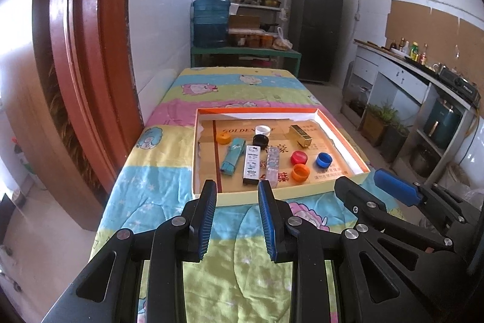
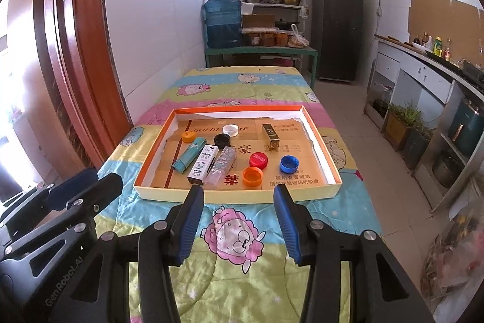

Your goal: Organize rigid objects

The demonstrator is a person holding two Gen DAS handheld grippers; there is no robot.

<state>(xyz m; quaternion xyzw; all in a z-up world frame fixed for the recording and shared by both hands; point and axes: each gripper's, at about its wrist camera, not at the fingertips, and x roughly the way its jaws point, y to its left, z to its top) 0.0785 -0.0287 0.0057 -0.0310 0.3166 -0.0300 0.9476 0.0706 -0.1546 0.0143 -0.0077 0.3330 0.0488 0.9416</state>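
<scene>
A shallow cardboard tray point(image 1: 302, 191) point(image 2: 236, 196) lies on the cartoon bedsheet. In it lie a teal lighter point(image 1: 233, 156) point(image 2: 188, 158), a white lighter point(image 1: 251, 165) point(image 2: 202, 163), a clear lighter point(image 1: 272, 167) point(image 2: 220, 167) and a gold lighter point(image 1: 301, 135) point(image 2: 270, 135). Caps lie around them: yellow point(image 1: 224, 137), white point(image 1: 262, 130), black point(image 1: 260, 140), red point(image 1: 299, 157) point(image 2: 259, 160), orange point(image 1: 300, 172) point(image 2: 252, 176), blue point(image 1: 324, 159) point(image 2: 289, 164). My left gripper point(image 1: 237, 191) is open and empty before the tray's near edge. My right gripper point(image 2: 237, 196) is open and empty, also before the near edge.
The table point(image 2: 242, 277) runs away from me along a tiled wall with a red door frame point(image 1: 75, 50) at left. A water jug point(image 1: 210, 20) and shelves stand behind it, a fridge point(image 2: 337, 26) beyond, a kitchen counter point(image 2: 429, 71) at right.
</scene>
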